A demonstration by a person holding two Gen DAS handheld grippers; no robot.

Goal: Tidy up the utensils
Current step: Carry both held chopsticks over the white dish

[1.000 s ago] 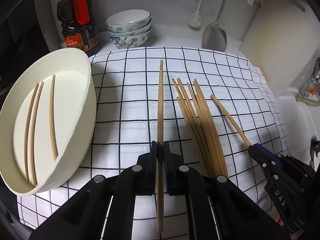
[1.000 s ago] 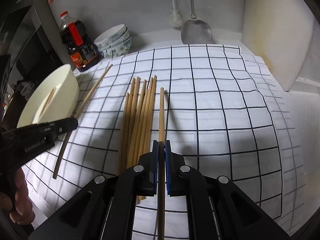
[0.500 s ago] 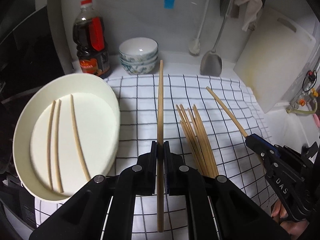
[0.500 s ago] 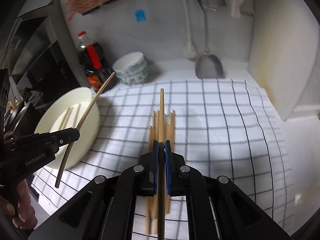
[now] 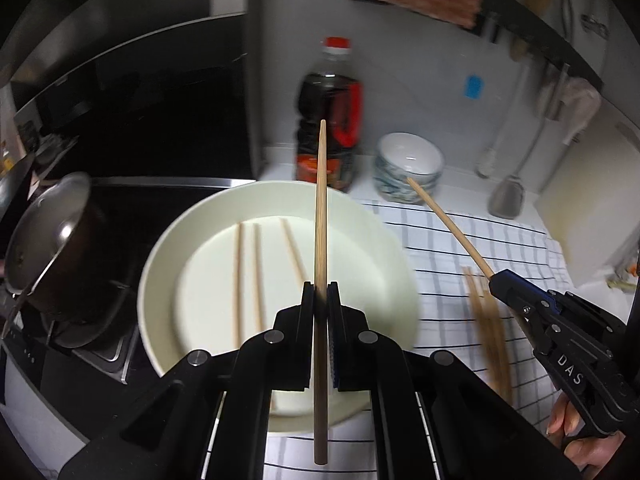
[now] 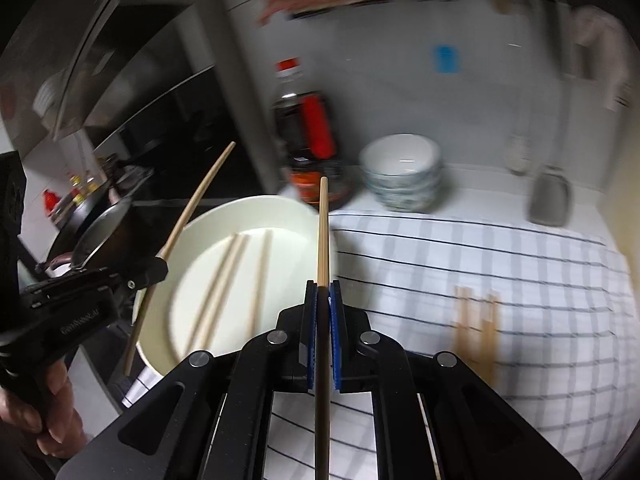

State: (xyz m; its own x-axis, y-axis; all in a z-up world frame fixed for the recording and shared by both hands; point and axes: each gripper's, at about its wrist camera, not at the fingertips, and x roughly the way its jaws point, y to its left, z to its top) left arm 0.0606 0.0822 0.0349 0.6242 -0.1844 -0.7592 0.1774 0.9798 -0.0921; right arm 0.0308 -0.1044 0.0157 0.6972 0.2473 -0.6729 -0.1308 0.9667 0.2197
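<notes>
My left gripper (image 5: 320, 290) is shut on a wooden chopstick (image 5: 320, 208) held above the white oval tray (image 5: 168, 256). Three chopsticks (image 5: 256, 276) lie in the tray. My right gripper (image 6: 323, 290) is shut on another chopstick (image 6: 323, 232), raised near the tray's right rim (image 6: 304, 210). The right gripper also shows in the left wrist view (image 5: 496, 280), and the left gripper in the right wrist view (image 6: 160, 266). A pile of chopsticks (image 5: 488, 328) lies on the checked cloth (image 6: 500, 264), blurred.
A dark sauce bottle (image 5: 330, 128) and stacked patterned bowls (image 5: 408, 168) stand behind the tray. A pot (image 5: 48, 240) sits on the stove at left. A metal spatula (image 5: 508, 196) and a brush hang at the back wall. A white cutting board stands at the right.
Both grippers have lifted their chopsticks off the cloth and swung left toward the white tray. The pile on the cloth now lies to the right of both.
</notes>
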